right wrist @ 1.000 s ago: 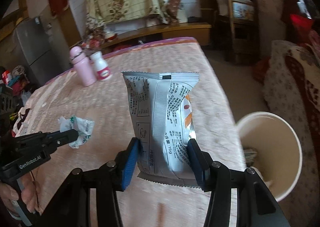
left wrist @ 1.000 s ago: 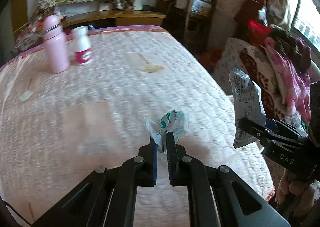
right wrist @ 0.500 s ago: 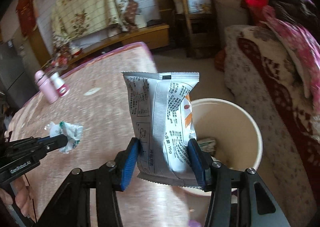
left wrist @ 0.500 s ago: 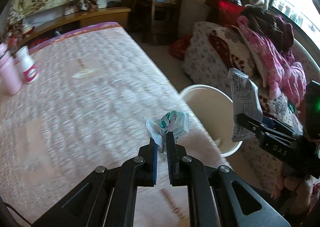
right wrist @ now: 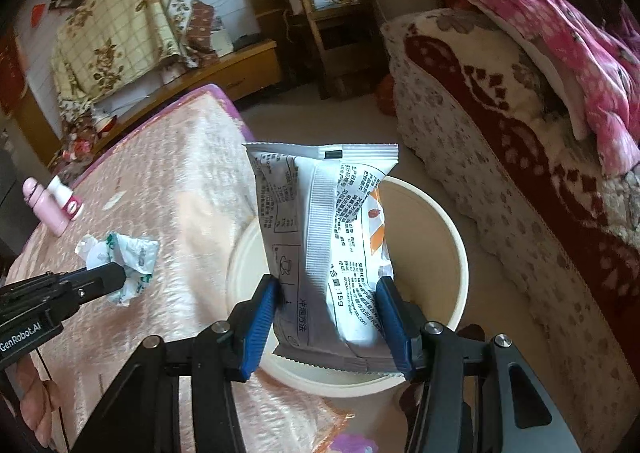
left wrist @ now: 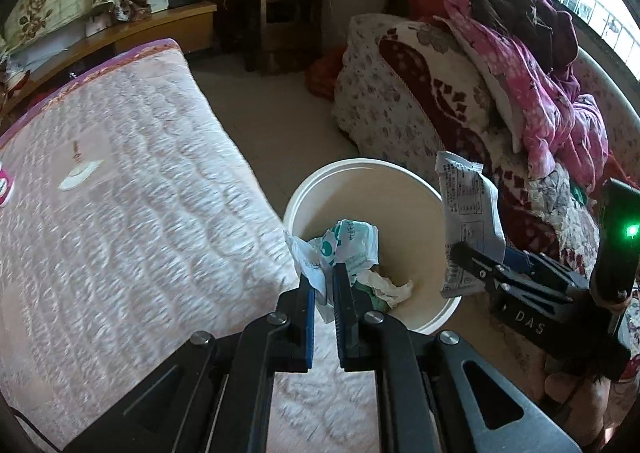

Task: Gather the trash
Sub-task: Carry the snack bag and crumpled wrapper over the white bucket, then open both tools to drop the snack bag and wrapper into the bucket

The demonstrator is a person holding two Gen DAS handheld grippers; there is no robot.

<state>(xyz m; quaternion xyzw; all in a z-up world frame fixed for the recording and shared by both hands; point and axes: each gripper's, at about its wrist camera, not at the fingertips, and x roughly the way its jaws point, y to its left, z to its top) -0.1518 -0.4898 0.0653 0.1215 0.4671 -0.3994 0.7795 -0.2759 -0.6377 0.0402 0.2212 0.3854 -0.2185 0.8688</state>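
My left gripper is shut on a crumpled white-and-green wrapper, held above the near rim of a cream bin that stands on the floor beside the table. Crumpled trash lies inside the bin. My right gripper is shut on a silver-white snack packet, upright over the bin. In the right wrist view the left gripper and its wrapper hang over the table edge at left. In the left wrist view the right gripper holds the packet over the bin's right rim.
The pink quilted table fills the left, with a pink bottle and a small white bottle far back. A patterned sofa piled with clothes stands right of the bin. A wooden shelf is behind.
Both grippers have swung right from over the table to the bin, each keeping its grip. The bin has come into full view under them, and the bottles have slid out to the left.
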